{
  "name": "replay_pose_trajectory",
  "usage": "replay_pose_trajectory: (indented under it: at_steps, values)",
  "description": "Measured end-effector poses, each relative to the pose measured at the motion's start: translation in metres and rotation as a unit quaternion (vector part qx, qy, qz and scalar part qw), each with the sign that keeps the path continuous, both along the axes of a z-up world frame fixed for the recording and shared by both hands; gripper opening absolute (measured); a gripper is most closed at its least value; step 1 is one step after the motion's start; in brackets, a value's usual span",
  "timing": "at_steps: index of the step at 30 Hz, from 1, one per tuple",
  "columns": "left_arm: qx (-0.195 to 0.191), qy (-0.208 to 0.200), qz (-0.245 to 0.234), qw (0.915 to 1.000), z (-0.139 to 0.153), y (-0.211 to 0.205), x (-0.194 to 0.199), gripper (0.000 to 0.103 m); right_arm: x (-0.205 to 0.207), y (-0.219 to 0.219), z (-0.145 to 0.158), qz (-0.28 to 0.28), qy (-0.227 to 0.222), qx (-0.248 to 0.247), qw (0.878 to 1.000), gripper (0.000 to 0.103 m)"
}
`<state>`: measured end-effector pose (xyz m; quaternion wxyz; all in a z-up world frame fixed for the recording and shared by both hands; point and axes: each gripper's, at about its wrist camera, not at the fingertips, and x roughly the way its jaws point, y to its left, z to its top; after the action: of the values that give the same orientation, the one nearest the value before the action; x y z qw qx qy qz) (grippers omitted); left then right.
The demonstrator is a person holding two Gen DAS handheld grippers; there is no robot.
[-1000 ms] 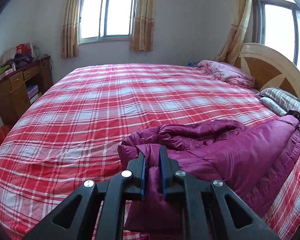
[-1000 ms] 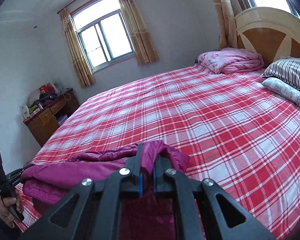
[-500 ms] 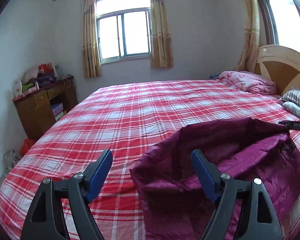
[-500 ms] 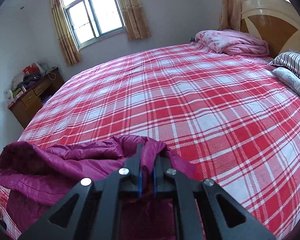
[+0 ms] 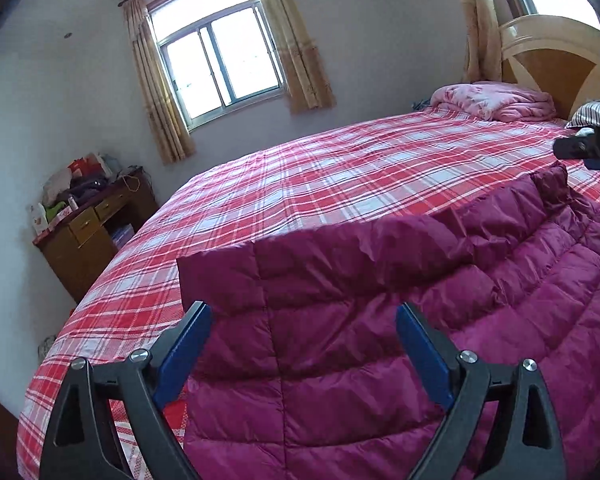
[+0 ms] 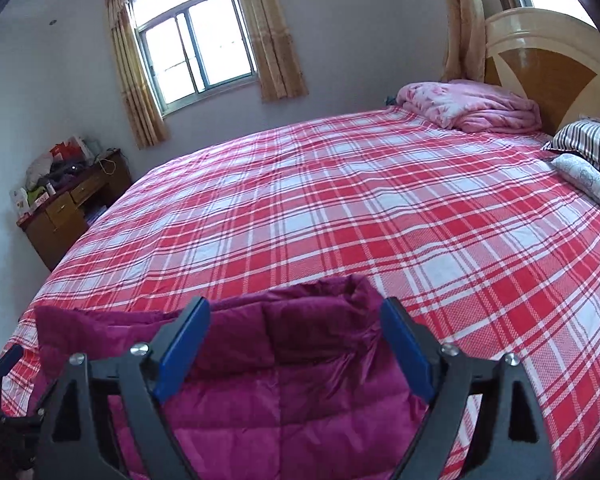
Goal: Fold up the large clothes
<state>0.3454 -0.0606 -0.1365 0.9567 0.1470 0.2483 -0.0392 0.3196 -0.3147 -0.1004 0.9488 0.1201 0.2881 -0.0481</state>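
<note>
A magenta quilted down jacket (image 5: 380,320) lies folded on the red plaid bed (image 5: 340,176), near its front edge. My left gripper (image 5: 300,344) is open and empty, just above the jacket's left part. My right gripper (image 6: 296,340) is open and empty over the jacket's right end (image 6: 284,384). The right gripper's tip shows at the right edge of the left wrist view (image 5: 588,148). The left gripper's tip shows at the left edge of the right wrist view (image 6: 0,364).
A folded pink blanket (image 6: 472,106) and striped pillows (image 6: 592,144) lie by the wooden headboard (image 6: 548,60). A cluttered wooden desk (image 6: 68,208) stands left of the bed. A curtained window (image 6: 196,44) is in the far wall.
Both grippers opened and let go of the jacket: the left first, the right after. The jacket now lies flatter on the bed, and both grippers have drawn back and risen.
</note>
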Motion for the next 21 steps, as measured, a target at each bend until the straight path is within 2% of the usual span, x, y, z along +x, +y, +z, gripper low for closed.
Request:
replay_pose_trajectory:
  at_steps: [3, 6, 9, 12, 14, 16, 21]
  values:
    - [-0.003, 0.001, 0.012, 0.9999, -0.003, 0.0, 0.011, 0.093, -0.004, 0.034, -0.012, 0.03, 0.004, -0.022, 0.999, 0.089]
    - [0.006, 0.006, 0.024, 0.9997, -0.012, -0.002, 0.024, 0.093, 0.002, 0.068, -0.029, 0.065, 0.014, -0.074, 0.995, 0.089]
    - [0.008, 0.018, 0.044, 0.9988, -0.022, 0.002, 0.042, 0.093, 0.018, 0.083, -0.045, 0.069, 0.025, -0.125, 0.989, 0.089]
    - [-0.013, 0.048, 0.061, 0.9969, -0.035, 0.013, 0.06, 0.093, 0.034, 0.071, -0.056, 0.052, 0.041, -0.111, 0.992, 0.089]
    - [-0.027, 0.07, 0.064, 0.9952, -0.043, 0.015, 0.07, 0.093, 0.046, 0.059, -0.067, 0.041, 0.068, -0.089, 0.993, 0.089]
    - [-0.036, 0.076, 0.066, 0.9943, -0.047, 0.016, 0.073, 0.093, 0.051, 0.048, -0.072, 0.032, 0.075, -0.066, 0.995, 0.089]
    - [-0.029, 0.087, 0.066, 0.9936, -0.054, 0.009, 0.077, 0.094, 0.054, 0.045, -0.077, 0.029, 0.084, -0.063, 0.994, 0.089]
